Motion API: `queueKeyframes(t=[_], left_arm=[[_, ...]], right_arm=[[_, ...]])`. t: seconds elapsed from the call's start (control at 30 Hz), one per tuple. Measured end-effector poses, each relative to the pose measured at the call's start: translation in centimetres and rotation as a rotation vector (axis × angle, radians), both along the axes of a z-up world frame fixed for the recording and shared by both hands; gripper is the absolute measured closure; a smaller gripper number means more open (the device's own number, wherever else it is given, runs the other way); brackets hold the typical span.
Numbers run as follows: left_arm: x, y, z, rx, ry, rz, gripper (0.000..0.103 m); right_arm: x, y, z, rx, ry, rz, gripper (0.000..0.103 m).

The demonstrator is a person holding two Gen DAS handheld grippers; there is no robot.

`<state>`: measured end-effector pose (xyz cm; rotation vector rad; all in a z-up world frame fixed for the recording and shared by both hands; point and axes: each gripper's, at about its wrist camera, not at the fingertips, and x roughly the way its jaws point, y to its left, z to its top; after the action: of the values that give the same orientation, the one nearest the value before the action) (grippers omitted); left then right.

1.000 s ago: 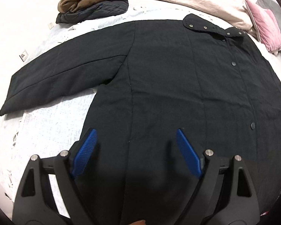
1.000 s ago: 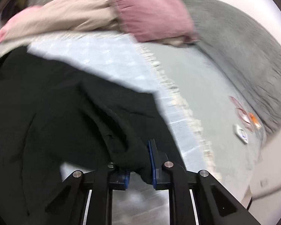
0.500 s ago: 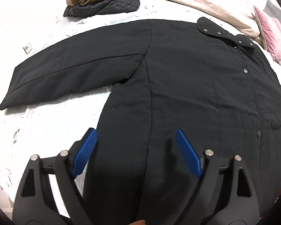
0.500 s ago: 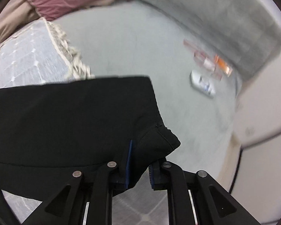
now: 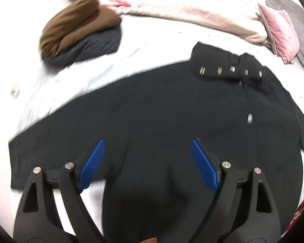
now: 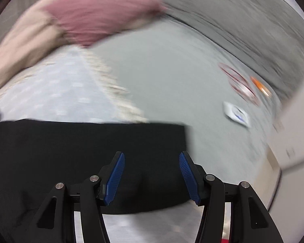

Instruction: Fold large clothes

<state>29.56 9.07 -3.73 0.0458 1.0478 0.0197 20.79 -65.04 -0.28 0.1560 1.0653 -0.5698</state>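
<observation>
Left wrist view shows me the large black quilted coat (image 5: 172, 125) spread flat across the pale bedspread (image 5: 152, 46), filling the middle and lower frame, its snap-studded collar at upper right and one sleeve running out to the lower left. My left gripper (image 5: 146, 162) hovers above the body with its blue-padded jaws wide apart and nothing between them. In the right wrist view the other sleeve (image 6: 87, 151) lies straight across the lower half of the frame; my right gripper (image 6: 151, 177) has just been opening, and its jaws stand clear above the cloth, the cuff released. A second ago that cuff was bunched in a clenched grip. I judge the laying-out is done, so next comes the first fold: I should pinch a sleeve end and carry it over the chest.
</observation>
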Motion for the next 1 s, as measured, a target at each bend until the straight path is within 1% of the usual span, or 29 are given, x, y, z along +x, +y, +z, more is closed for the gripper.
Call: queueKeyframes(t=[0.07, 0.17, 0.23, 0.3, 0.4, 0.43, 0.5, 0.53, 0.6, 0.63, 0.67, 0.73, 0.77, 0.8, 0.87, 0.93, 1.0], left_arm=[[3.0, -1.6, 0.3, -0.01, -0.011, -0.024, 0.017], [7.8, -4.2, -0.2, -0.066, -0.024, -0.071, 0.017], [10.9, -5.9, -1.3, -0.122, -0.041, -0.105, 0.017], [13.9, -7.1, -3.0, -0.194, -0.058, -0.143, 0.017], [17.2, -7.5, -5.6, -0.292, -0.109, -0.168, 0.017], [18.2, -7.5, -6.4, -0.317, -0.117, -0.163, 0.017], [20.5, -7.1, -8.5, -0.36, -0.11, -0.139, 0.017], [21.4, -7.0, -9.3, -0.376, -0.103, -0.133, 0.017], [22.8, -6.8, -10.6, -0.424, -0.102, -0.13, 0.017], [22.9, -6.6, -11.0, -0.456, -0.121, -0.132, 0.017], [22.8, -6.6, -11.3, -0.484, -0.148, -0.145, 0.017], [22.9, -6.7, -11.4, -0.499, -0.153, -0.168, 0.018], [22.8, -6.9, -11.3, -0.507, -0.151, -0.186, 0.021], [22.9, -7.2, -11.3, -0.521, -0.146, -0.214, 0.027], [22.9, -7.7, -11.4, -0.512, -0.145, -0.235, 0.031], [22.8, -8.1, -11.5, -0.536, -0.128, -0.266, 0.046], [22.8, -8.2, -11.6, -0.547, -0.121, -0.274, 0.05]], right_arm=[[2.9, 3.9, 0.9, 0.034, -0.027, 0.108, 0.046], [8.0, 12.0, 1.4, 0.082, -0.051, 0.289, 0.046], [11.4, 16.7, 0.7, 0.138, -0.057, 0.393, 0.046], [15.1, 21.7, -0.7, 0.236, -0.05, 0.489, 0.046], [19.2, 27.8, -2.3, 0.333, -0.054, 0.589, 0.046], [19.8, 28.5, -2.9, 0.353, -0.057, 0.607, 0.046], [22.8, 30.7, -4.0, 0.421, -0.076, 0.643, 0.046], [23.8, 30.3, -4.5, 0.443, -0.087, 0.646, 0.046], [26.5, 31.7, -5.5, 0.535, -0.126, 0.648, 0.046], [27.3, 31.8, -6.0, 0.549, -0.136, 0.646, 0.046], [28.1, 32.6, -6.2, 0.545, -0.156, 0.644, 0.046], [29.3, 34.4, -6.0, 0.507, -0.216, 0.688, 0.046], [29.6, 35.4, -5.9, 0.489, -0.223, 0.71, 0.047], [30.0, 36.5, -6.0, 0.461, -0.219, 0.726, 0.047], [30.7, 38.1, -6.9, 0.416, -0.19, 0.728, 0.047], [31.5, 39.2, -8.4, 0.341, -0.139, 0.699, 0.047], [32.0, 40.0, -10.0, 0.225, -0.075, 0.629, 0.047]])
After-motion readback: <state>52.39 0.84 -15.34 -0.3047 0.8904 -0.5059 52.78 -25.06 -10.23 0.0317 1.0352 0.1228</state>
